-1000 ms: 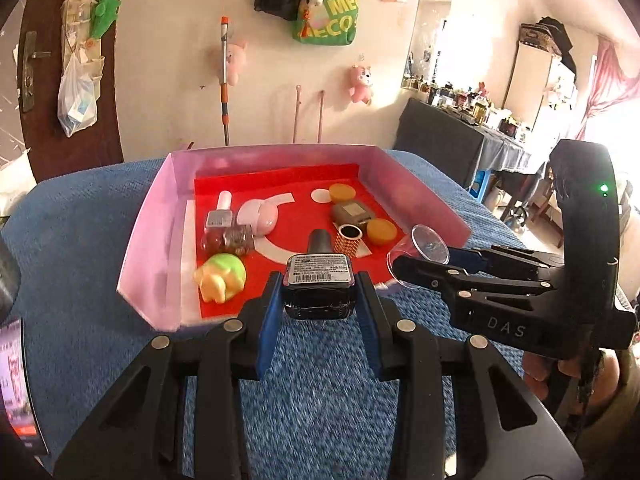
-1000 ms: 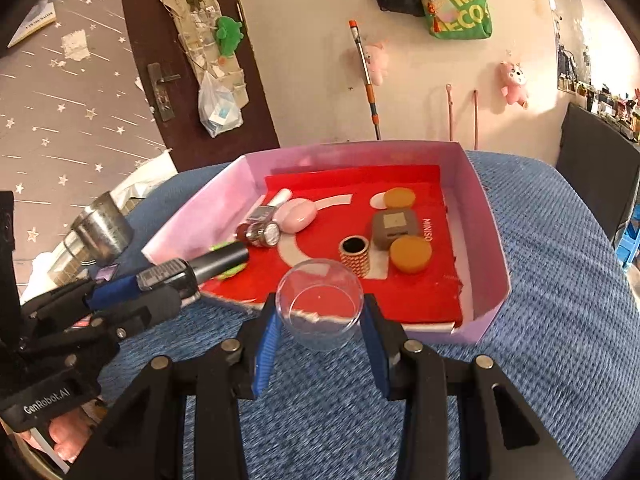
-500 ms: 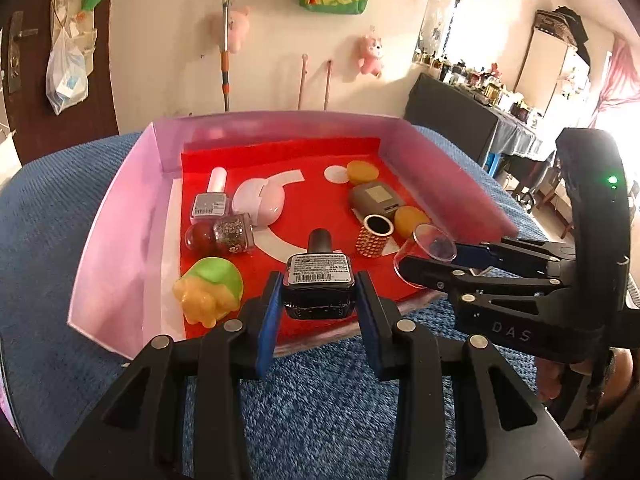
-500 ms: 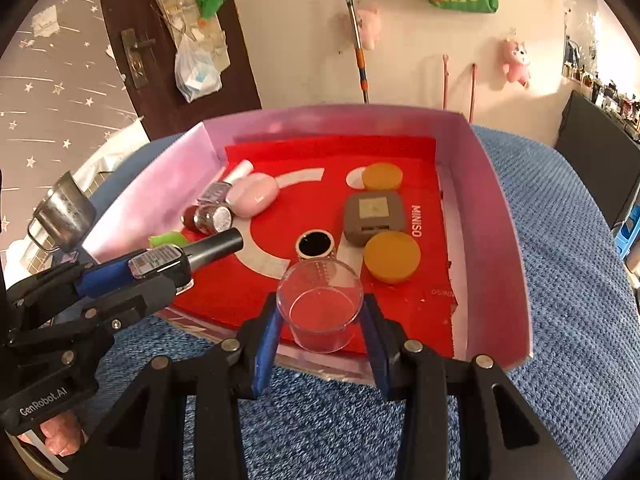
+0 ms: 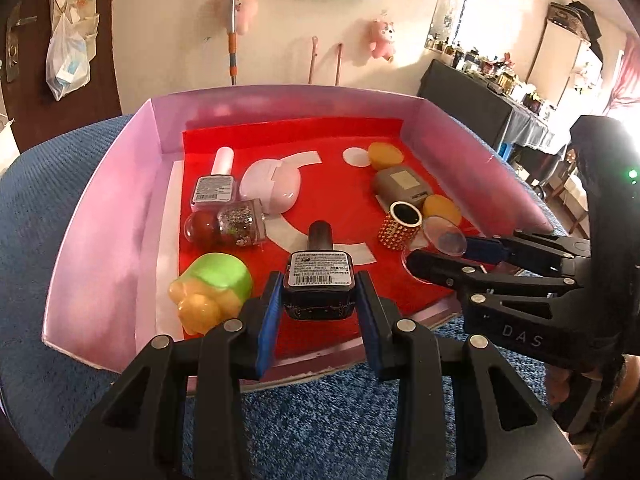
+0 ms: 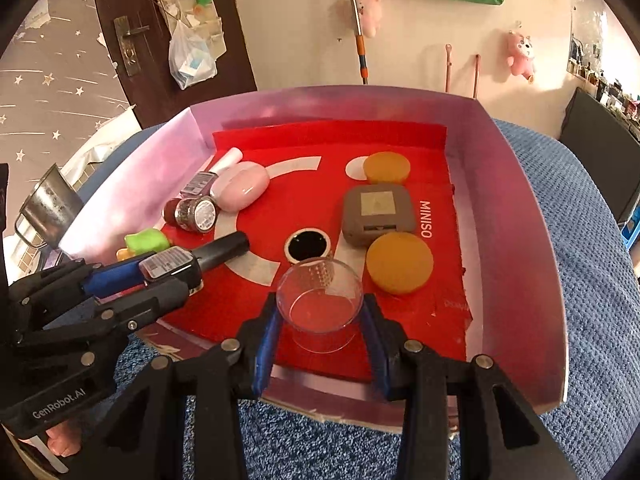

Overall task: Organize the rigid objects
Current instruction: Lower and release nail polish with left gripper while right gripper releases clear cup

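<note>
1. My left gripper (image 5: 319, 299) is clamped on a dark nail polish bottle (image 5: 319, 282), its barcode label facing the camera and its black cap pointing forward over the red liner (image 5: 340, 200)
2. My right gripper (image 6: 320, 312) is closed around a clear plastic cup (image 6: 320, 300), mouth toward the camera, held over the near part of the pink tray (image 6: 516, 240)
3. From the left wrist view, the tray sits on a blue woven cloth (image 5: 60, 200), and both held things hang above its front edge
4. Under the cup, just ahead of it, stands a gold studded ring holder (image 6: 307, 245), upright with its dark opening showing
5. A grey square case (image 6: 378, 213) lies right of centre, with one yellow disc (image 6: 400, 262) touching its near corner and another yellow disc (image 6: 386, 167) just behind it
6. On the left side I see a pink oval case (image 5: 271, 187), a white-capped bottle (image 5: 216, 184) lying beside it, and a glitter bottle (image 5: 228, 228) in front of both
7. A green and yellow toy (image 5: 210, 294) rests at the near left, just beside my left fingers
</note>
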The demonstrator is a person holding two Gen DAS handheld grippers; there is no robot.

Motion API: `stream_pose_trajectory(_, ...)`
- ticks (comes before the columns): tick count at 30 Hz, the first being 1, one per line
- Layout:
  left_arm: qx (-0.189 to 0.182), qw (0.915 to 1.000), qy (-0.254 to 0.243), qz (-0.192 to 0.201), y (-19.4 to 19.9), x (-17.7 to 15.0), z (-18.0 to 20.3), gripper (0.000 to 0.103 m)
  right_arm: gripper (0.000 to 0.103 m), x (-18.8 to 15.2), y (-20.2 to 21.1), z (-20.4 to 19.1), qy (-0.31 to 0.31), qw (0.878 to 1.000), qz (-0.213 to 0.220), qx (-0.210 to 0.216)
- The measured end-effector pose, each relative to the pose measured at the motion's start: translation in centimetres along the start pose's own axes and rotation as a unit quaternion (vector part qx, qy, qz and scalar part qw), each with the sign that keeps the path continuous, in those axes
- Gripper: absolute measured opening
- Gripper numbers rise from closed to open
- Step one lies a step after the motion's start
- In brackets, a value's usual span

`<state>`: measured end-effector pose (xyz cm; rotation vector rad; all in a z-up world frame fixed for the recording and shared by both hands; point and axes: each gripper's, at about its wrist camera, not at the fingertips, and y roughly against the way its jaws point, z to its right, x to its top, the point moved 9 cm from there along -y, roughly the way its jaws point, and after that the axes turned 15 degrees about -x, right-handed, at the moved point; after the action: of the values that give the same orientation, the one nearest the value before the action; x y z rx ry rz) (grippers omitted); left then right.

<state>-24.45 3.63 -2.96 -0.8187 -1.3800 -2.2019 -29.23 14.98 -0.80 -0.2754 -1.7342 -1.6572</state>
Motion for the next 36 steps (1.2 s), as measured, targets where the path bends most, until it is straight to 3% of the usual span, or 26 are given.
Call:
stream_pose_trajectory(10, 0.001, 1.0, 0.009, -0.003, -0.8, 0.2, -0.4, 0.033, 0.042, 0.5, -0.6, -0.1, -0.007, 1.0, 0.002, 0.002)
stream_pose_trajectory(17, 0.005, 0.9996, 0.007, -0.026, -2.1, -0.3, -0.4, 0.033, 0.042, 0.7, -0.8, -0.3, -0.005, 1.0, 0.006, -0.001)
stream_pose_trajectory(36, 0.002, 0.9994, 0.022, -0.027, -2.0, -0.2, -0.9, 0.034, 0.043, 0.6, -0.8, -0.6, 0.001, 1.0, 0.012, -0.006)
